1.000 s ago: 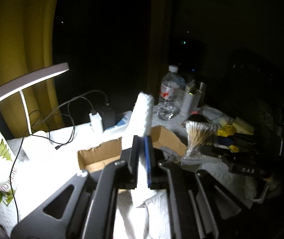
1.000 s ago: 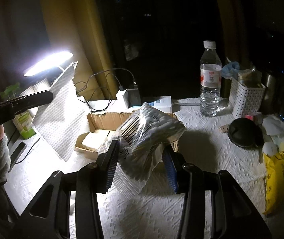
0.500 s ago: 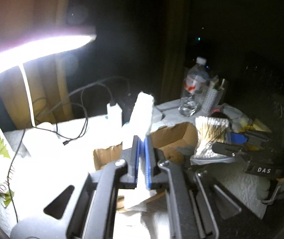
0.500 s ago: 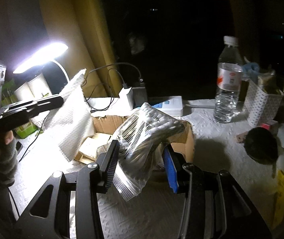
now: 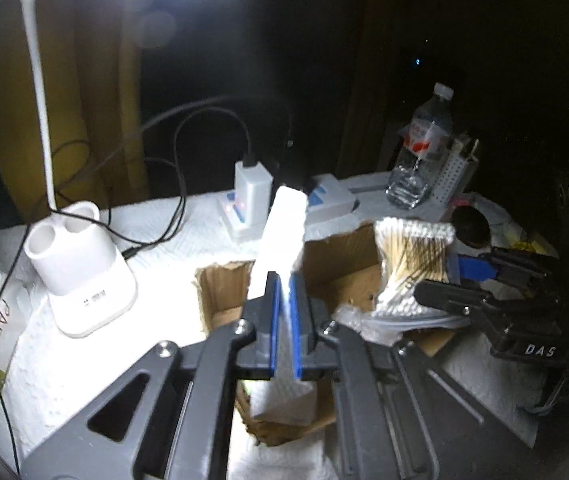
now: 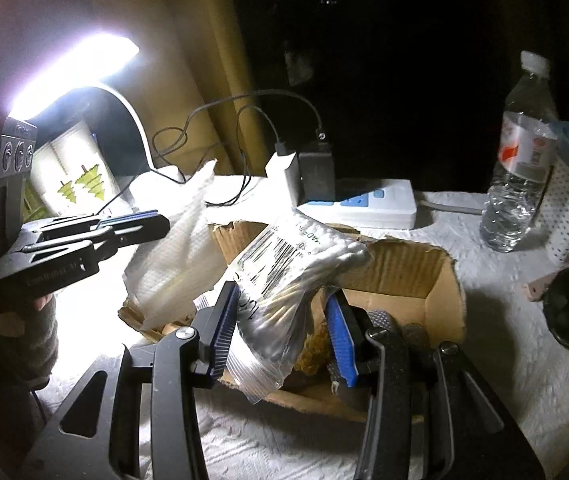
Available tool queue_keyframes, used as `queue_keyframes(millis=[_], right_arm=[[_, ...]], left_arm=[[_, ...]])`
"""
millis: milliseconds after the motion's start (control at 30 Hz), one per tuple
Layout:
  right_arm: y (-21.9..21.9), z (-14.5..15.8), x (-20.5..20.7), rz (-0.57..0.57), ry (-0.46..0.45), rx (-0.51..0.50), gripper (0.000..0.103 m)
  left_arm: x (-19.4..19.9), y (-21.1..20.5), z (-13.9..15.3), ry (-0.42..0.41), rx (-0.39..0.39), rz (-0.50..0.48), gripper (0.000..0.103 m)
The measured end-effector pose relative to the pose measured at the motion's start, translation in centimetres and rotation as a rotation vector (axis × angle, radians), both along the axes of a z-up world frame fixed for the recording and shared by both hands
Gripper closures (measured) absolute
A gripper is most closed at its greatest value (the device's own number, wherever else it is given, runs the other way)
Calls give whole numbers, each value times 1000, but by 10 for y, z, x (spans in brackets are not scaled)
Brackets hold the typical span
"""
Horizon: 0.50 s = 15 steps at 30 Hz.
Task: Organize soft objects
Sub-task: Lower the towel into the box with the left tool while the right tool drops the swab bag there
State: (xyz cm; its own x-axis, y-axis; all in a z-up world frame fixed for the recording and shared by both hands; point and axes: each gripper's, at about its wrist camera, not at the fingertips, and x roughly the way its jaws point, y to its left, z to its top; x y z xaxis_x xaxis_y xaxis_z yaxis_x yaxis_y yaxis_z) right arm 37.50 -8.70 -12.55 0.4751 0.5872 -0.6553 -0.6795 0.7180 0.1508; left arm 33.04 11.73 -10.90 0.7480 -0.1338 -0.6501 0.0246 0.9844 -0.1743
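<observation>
Now both grippers have come down over the cardboard box (image 6: 404, 276) at frame centre, left gripper (image 5: 283, 320) fingers pinched tight on the paper towel (image 5: 282, 236), right gripper (image 6: 284, 332) fingers half-spread clamping the cotton-swab bag (image 6: 284, 264), probably about to drop both in.

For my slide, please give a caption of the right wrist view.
Right claw holds a cotton swab bag over the cardboard box.

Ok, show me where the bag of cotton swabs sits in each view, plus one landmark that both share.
Left wrist view: bag of cotton swabs right of centre, over the cardboard box.
Right wrist view: bag at centre, gripped in the right claw.
Shared landmark: the water bottle.
</observation>
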Motion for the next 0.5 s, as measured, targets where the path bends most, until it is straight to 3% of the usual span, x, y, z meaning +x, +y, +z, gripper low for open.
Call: queue_keyframes(millis=[500], right_arm=[[27, -28, 13, 27, 54, -31, 57]], left_arm=[[20, -3, -44, 119, 47, 0, 96]])
